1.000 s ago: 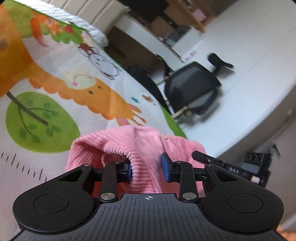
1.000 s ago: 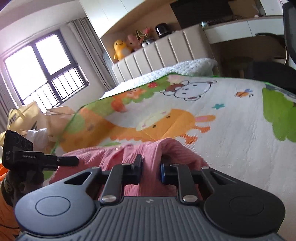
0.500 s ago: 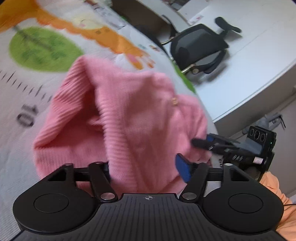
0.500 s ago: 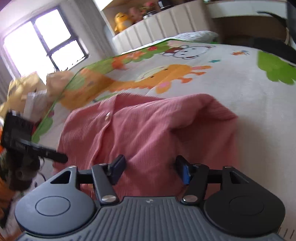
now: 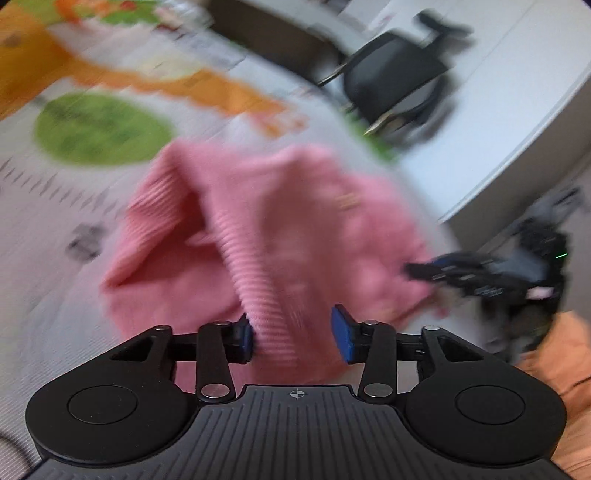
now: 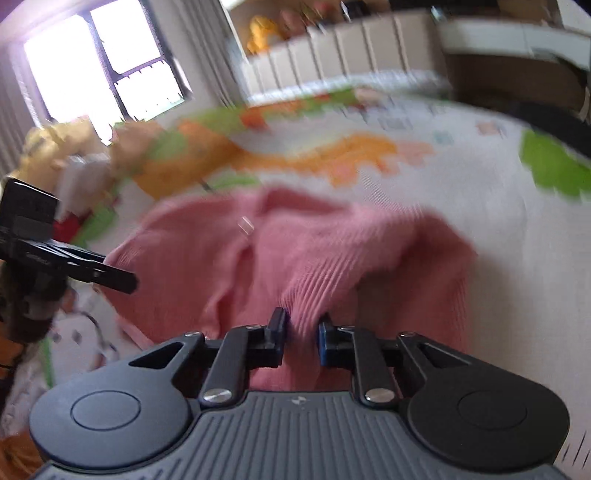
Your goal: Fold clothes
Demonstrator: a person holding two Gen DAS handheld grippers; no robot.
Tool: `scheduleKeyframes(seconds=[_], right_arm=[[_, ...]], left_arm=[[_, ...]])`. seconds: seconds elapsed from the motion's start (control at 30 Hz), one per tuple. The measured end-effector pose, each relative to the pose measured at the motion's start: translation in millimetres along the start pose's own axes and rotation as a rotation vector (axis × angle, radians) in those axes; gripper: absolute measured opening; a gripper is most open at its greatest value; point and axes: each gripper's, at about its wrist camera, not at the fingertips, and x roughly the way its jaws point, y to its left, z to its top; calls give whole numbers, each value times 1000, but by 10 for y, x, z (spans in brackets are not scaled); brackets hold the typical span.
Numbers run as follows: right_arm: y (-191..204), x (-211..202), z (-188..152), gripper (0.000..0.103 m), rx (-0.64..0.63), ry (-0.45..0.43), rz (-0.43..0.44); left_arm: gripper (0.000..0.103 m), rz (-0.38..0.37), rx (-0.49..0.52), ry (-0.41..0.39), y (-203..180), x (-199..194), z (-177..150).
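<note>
The pink ribbed cardigan (image 5: 280, 236) lies bunched on the cartoon-print play mat (image 5: 74, 206), directly ahead of and below both grippers, its near edge running under their fingers. Left gripper (image 5: 295, 334): jaws have just been closing a little, yet a clear gap remains; a ribbed fold of the cardigan rises between them and lies against the left blue pad (image 5: 245, 338), while the right pad stands apart from the cloth, so the fabric is not pinched (released, with cloth between). Right gripper (image 6: 301, 338): jaws have just been closing and now stand narrow, with a ridge of the ribbed knit drawn up between the two pads and pressed from both sides, so it is grasping the cardigan. A small pale button (image 6: 245, 223) shows on the garment ahead of the right gripper, slightly to its left. In the right wrist view the left gripper's black fingers reach the cardigan's edge from the far left; in the left wrist view the right gripper sits at the far right of the garment (both frames motion-blurred, fine detail unreadable). Beyond the left gripper, past the mat's edge, stands a black office chair (image 5: 399, 85). Beyond the right gripper, a bright window (image 6: 103, 62) up left and a yellow plush toy (image 6: 264, 33) on a shelf.
</note>
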Motion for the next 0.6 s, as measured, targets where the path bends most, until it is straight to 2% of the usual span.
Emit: scheduleKeyframes(seconds=[0.03, 0.1, 0.17, 0.2, 0.33, 0.4, 0.47, 0.53, 0.6], right_arm=[[-32, -3, -25, 24, 10, 1, 6], [-64, -83, -5, 31, 5, -16, 5], [-60, -189, 70, 35, -22, -52, -12], [-55, -240, 125, 35, -34, -76, -23], [101, -263, 492, 37, -100, -179, -56], [235, -138, 689, 38, -152, -216, -72], [374, 104, 857, 39, -210, -222, -113], [485, 428, 955, 39, -274, -182, -178], [523, 776, 973, 39, -299, -89, -196]], left_arm=[[52, 22, -1, 9, 42, -12, -11], [57, 18, 0, -35, 70, -155, 46], [66, 11, 22, -119, 39, -344, 172], [68, 6, 36, -163, 7, -438, 237], [77, -79, 100, -310, -249, -551, 576], [81, -142, 101, -332, -345, -405, 726], [81, -153, 70, -298, -369, -213, 783], [81, -137, 25, -250, -336, -30, 807], [82, -132, -18, -222, -245, 48, 776]])
